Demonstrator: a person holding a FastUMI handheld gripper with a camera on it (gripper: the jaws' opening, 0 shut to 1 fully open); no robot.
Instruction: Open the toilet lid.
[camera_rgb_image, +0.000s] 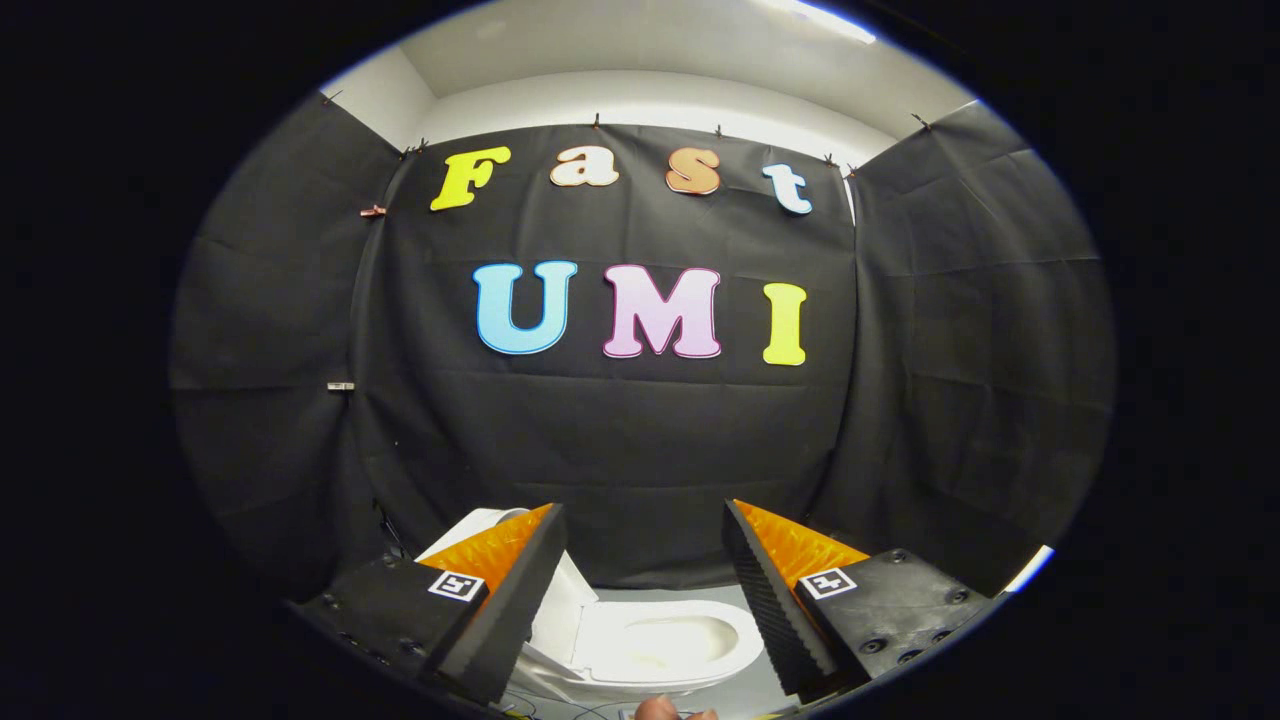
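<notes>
Gripper view. Gripper (642, 510) held high and level, looking across the booth, jaws spread wide and holding nothing, only air and the black cloth wall (640, 440) between them.

Toilet (690, 668) low at 6 o'clock, down between the two fingers and well below their tips. Bowl (665, 635) open to sight, pale and hollow. Lid (572, 610) seemingly already raised, standing at the 9 o'clock side of the bowl, partly hidden behind the left finger, with a white rounded edge peeking above that finger. Cannot tell for sure whether fully upright or leaning back against something.

Judged from that: lifting step likely done, task at or near its end. If the lid needs a further push to settle, next move calls for dropping the jaws steeply toward 6 o'clock, swinging toward 9 o'clock, and pressing one finger against the lid's inner face, no squeeze needed.

Around: grey floor (690, 594) between the toilet and the cloth at 12 o'clock of the bowl. Thin cables (530, 706) on the floor near 7 o'clock of the toilet, a snag risk only on a very low pass. A person's fingertip (660, 710) at the very bottom, just beneath the toilet's front. Nothing standing in the path between jaws and lid.
</notes>
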